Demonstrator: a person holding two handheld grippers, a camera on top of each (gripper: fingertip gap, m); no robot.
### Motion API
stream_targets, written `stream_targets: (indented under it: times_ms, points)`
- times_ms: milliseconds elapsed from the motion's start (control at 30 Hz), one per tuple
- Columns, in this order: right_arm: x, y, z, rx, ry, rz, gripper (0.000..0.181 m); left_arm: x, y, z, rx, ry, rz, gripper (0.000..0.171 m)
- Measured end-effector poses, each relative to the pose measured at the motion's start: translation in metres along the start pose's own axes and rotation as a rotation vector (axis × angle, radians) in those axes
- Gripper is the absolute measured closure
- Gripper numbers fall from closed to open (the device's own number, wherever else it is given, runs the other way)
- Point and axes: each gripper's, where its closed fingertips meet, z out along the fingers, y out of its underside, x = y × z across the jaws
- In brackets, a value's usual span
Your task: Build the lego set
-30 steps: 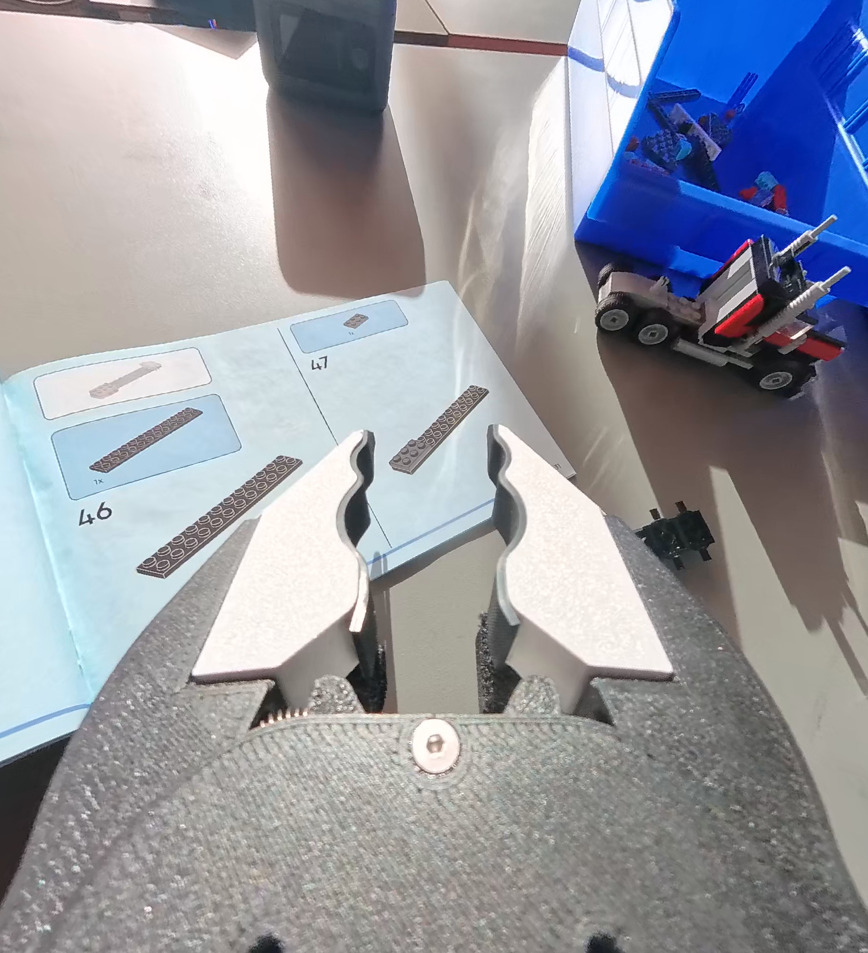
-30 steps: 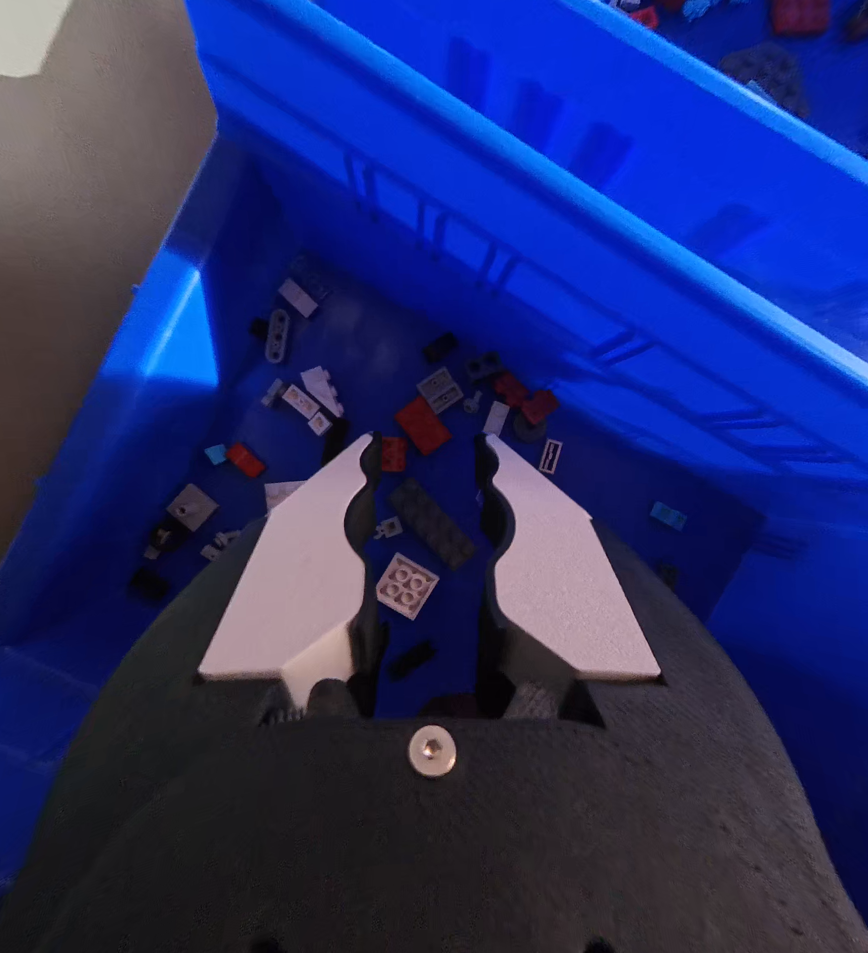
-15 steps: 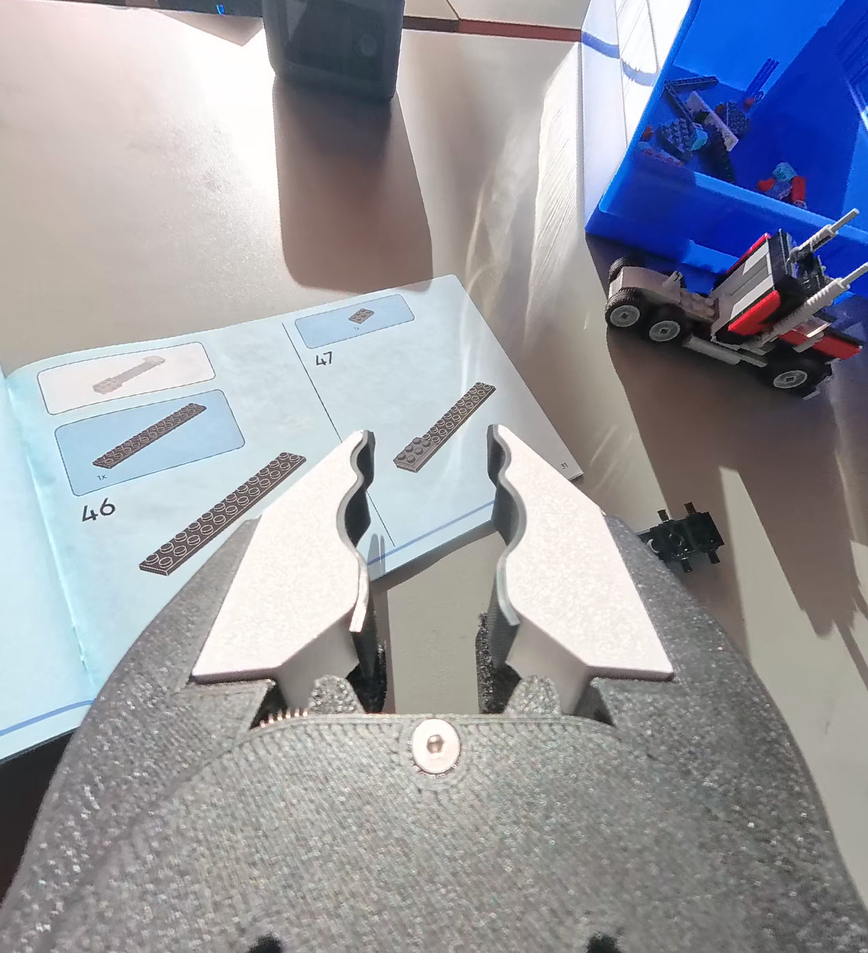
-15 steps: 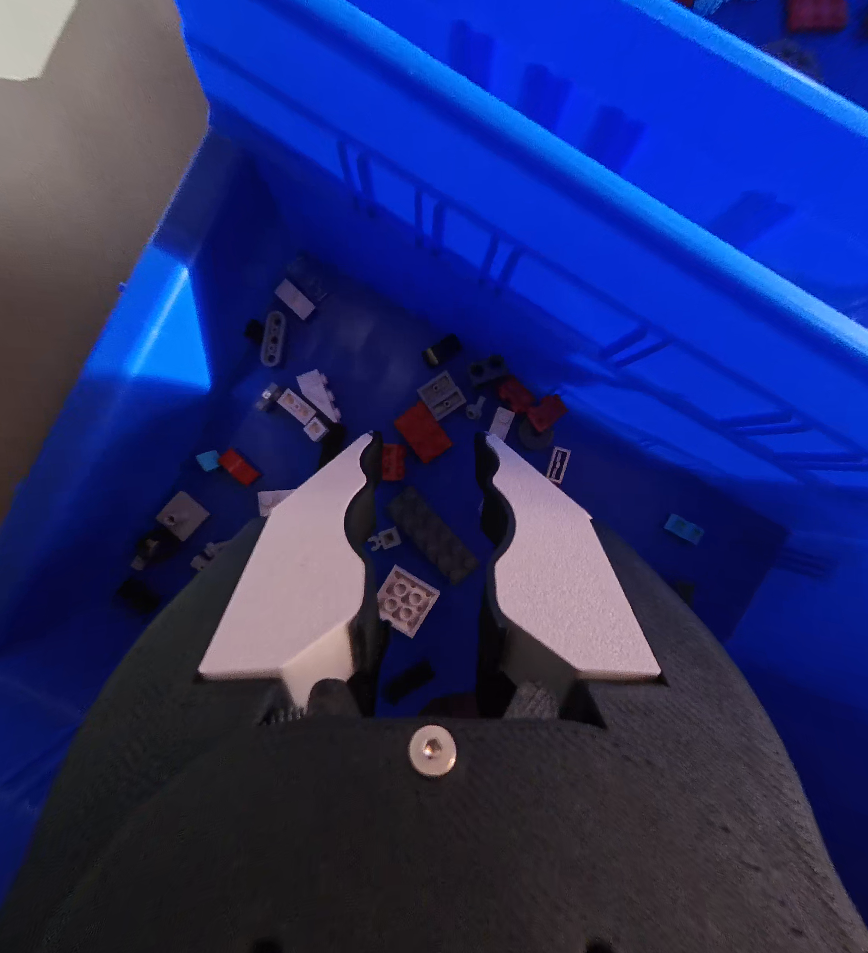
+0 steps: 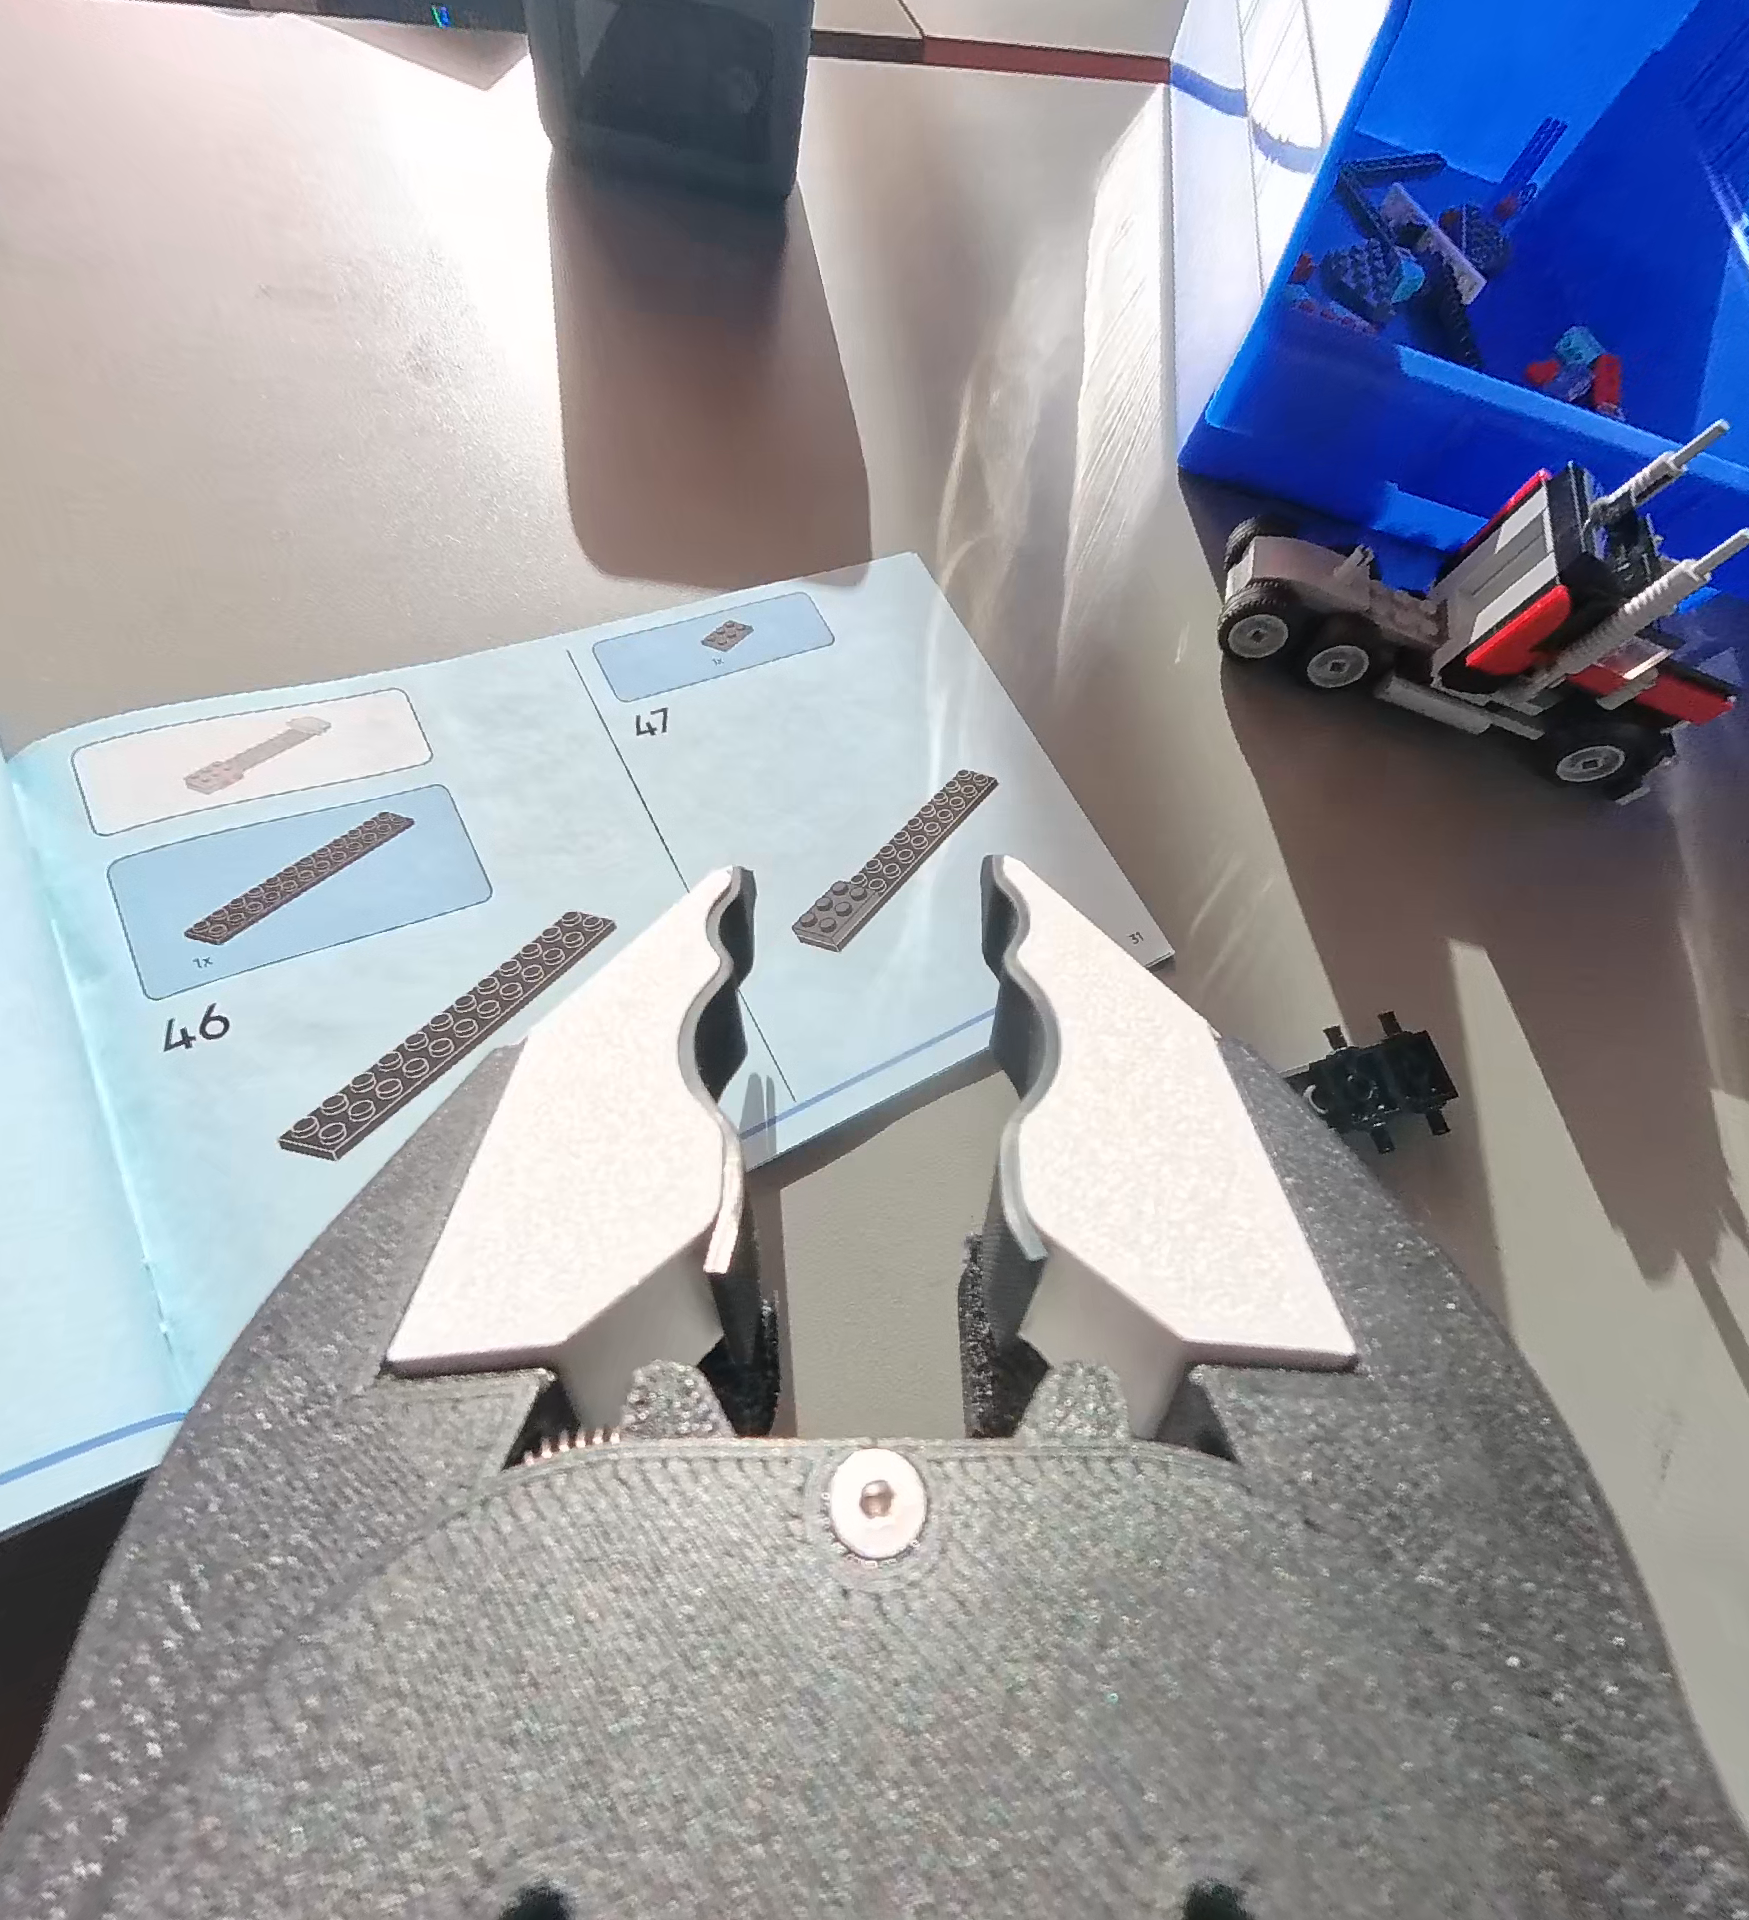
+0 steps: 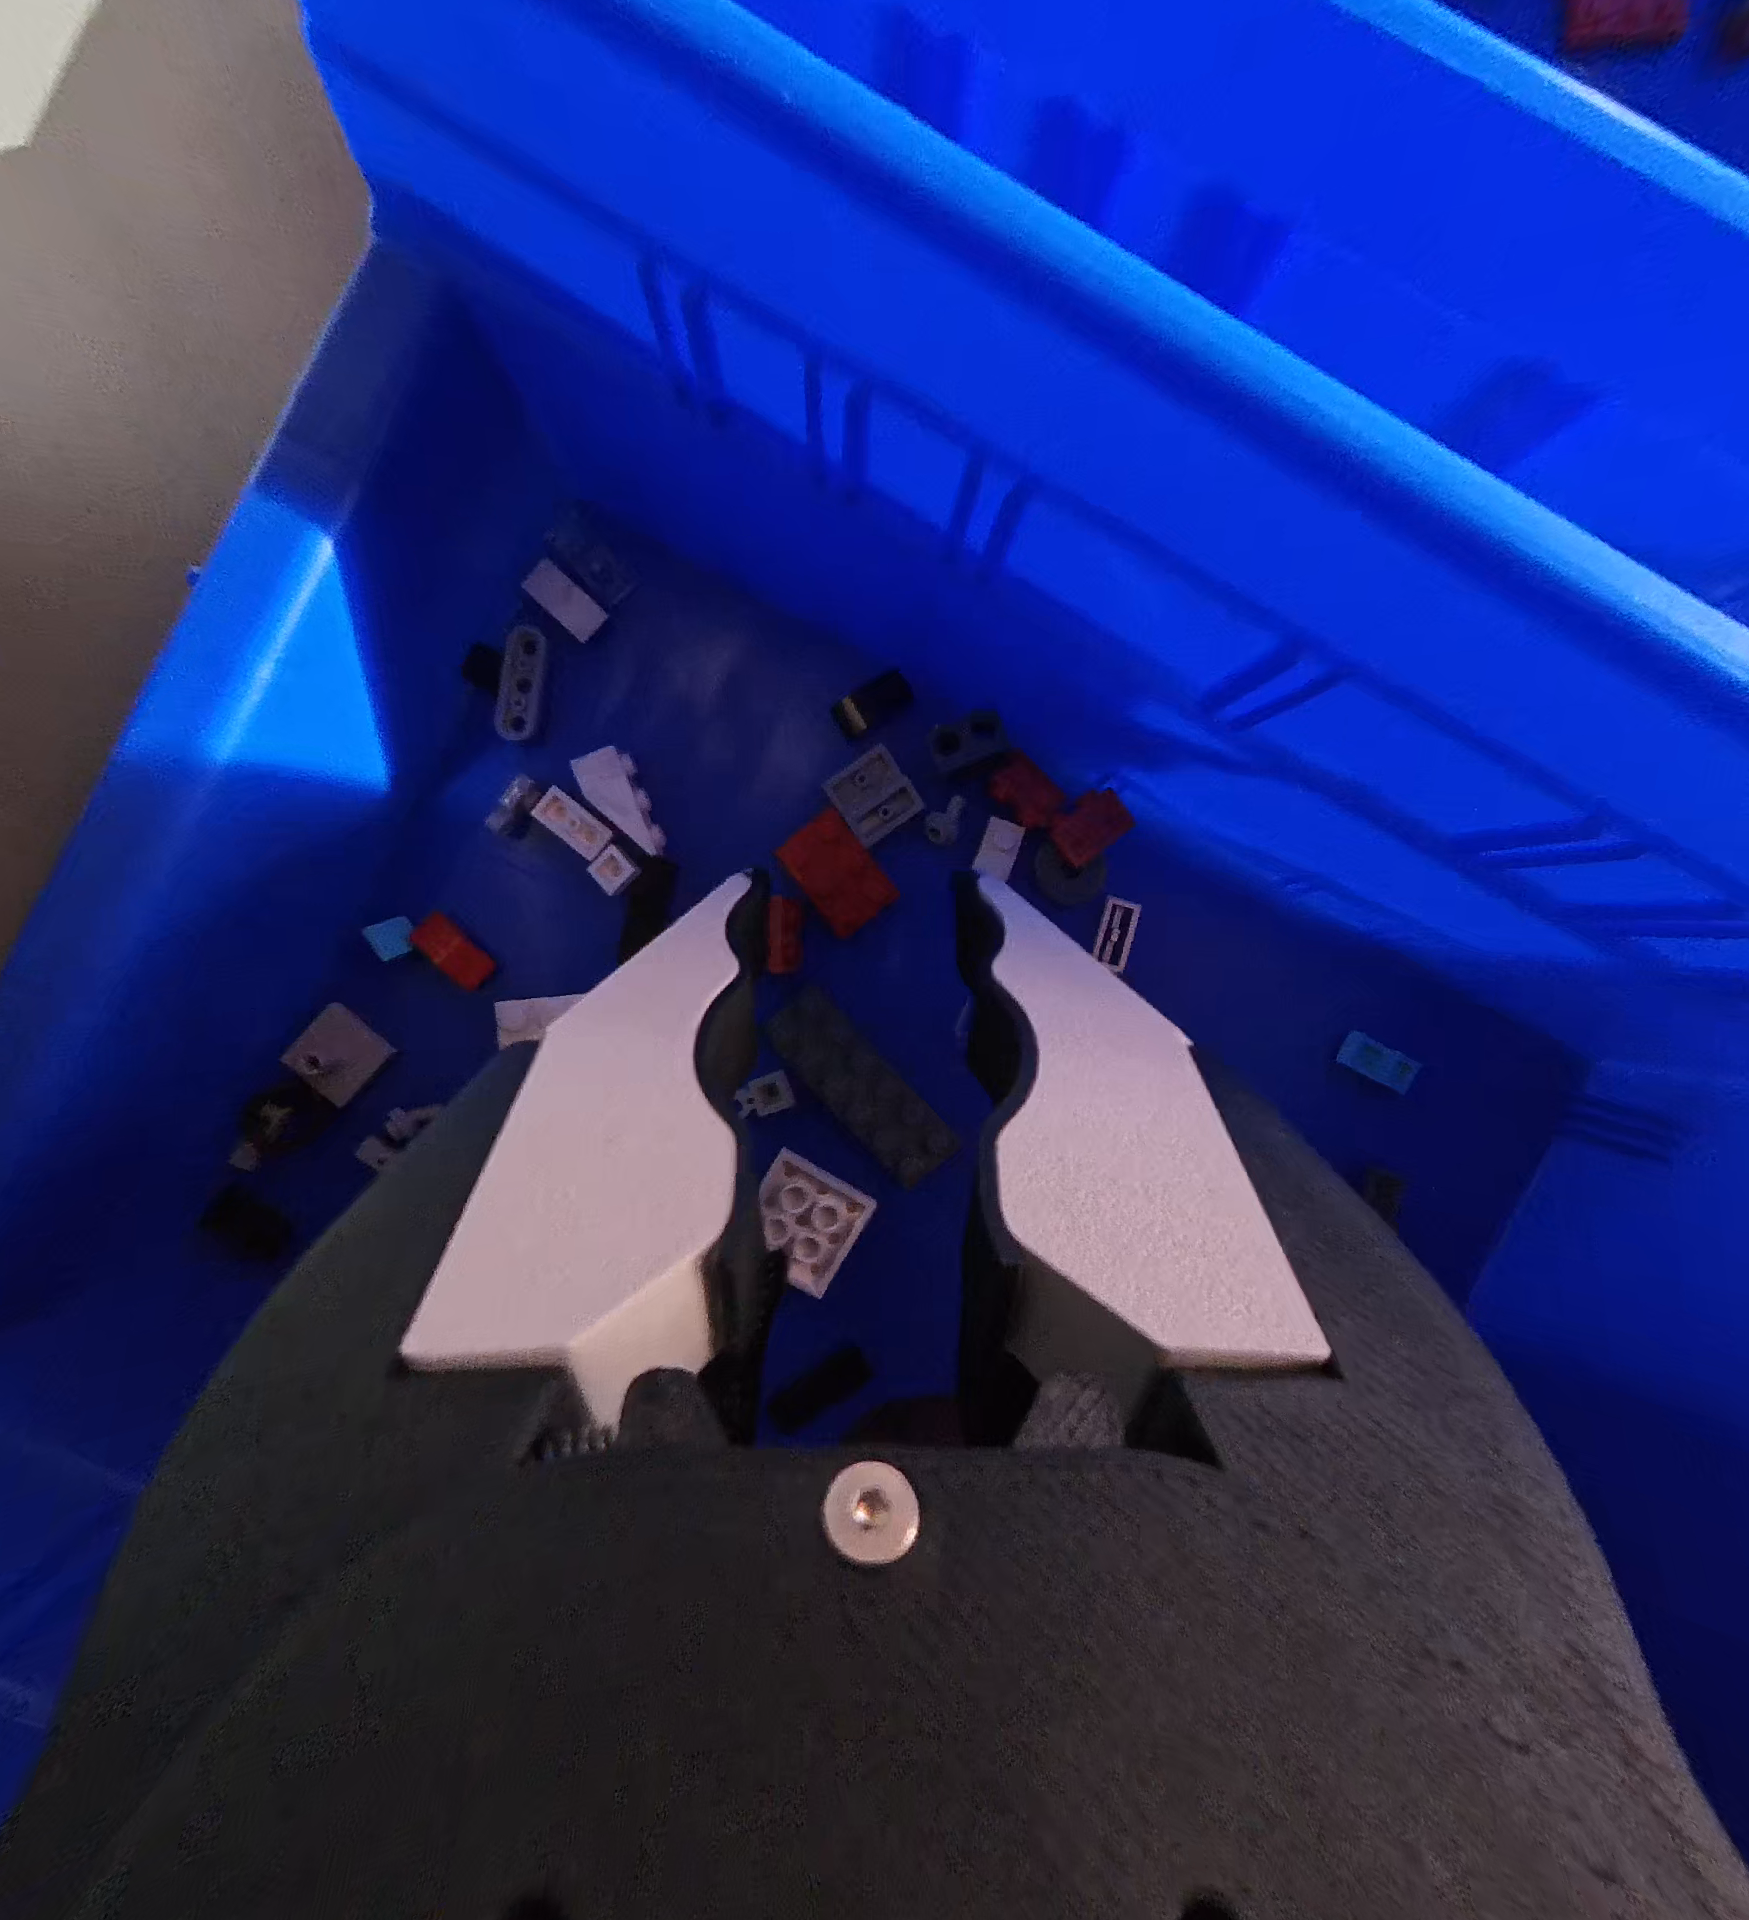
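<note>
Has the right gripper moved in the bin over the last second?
Yes, a little. The right gripper has eased forward, deeper into the blue bin: the dark plate on its floor now sits further back between the open jaws.

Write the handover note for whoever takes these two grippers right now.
Left gripper: open, empty, hovering over the open light-blue instruction booklet on the brown table.
Right gripper: open, empty, reaching into the blue plastic bin, its jaws either side of a dark grey flat plate among loose pieces.
On the table: the red, black and grey lego truck stands built beside the bin; a small black studded piece lies loose near the booklet's corner.
Done: the truck.
Left: pick the plate the open pages call for; nothing is gripped yet.
</note>
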Motion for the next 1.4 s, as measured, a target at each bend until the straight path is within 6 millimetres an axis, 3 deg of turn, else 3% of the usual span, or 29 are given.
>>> stream_targets:
  times_ms: [100, 233, 367, 467, 833, 1400]
  points:
    - [0.014, -0.009, -0.01, 0.06, 0.08, 0.014, 0.142, 0.0, 0.0, 0.0, 0.003, 0.001, 0.0, 0.126]
    - [0.048, -0.024, -0.054, 0.186, 0.271, 0.041, 0.144, 0.0, -0.001, -0.001, 0.01, 0.003, -0.004, 0.126]
    - [0.076, -0.016, -0.096, 0.191, 0.422, 0.113, 0.145, 0.0, -0.002, -0.002, 0.016, 0.011, -0.007, 0.126]
    - [0.085, -0.01, -0.114, 0.175, 0.484, 0.171, 0.146, 0.001, -0.002, -0.002, 0.022, 0.019, -0.01, 0.126]
    - [0.088, -0.004, -0.114, 0.063, 0.536, 0.258, 0.146, 0.002, -0.004, -0.004, 0.036, 0.051, -0.035, 0.126]
    - [0.081, -0.035, -0.124, 0.02, 0.574, 0.281, 0.146, 0.005, -0.006, -0.006, 0.053, 0.1, -0.053, 0.126]
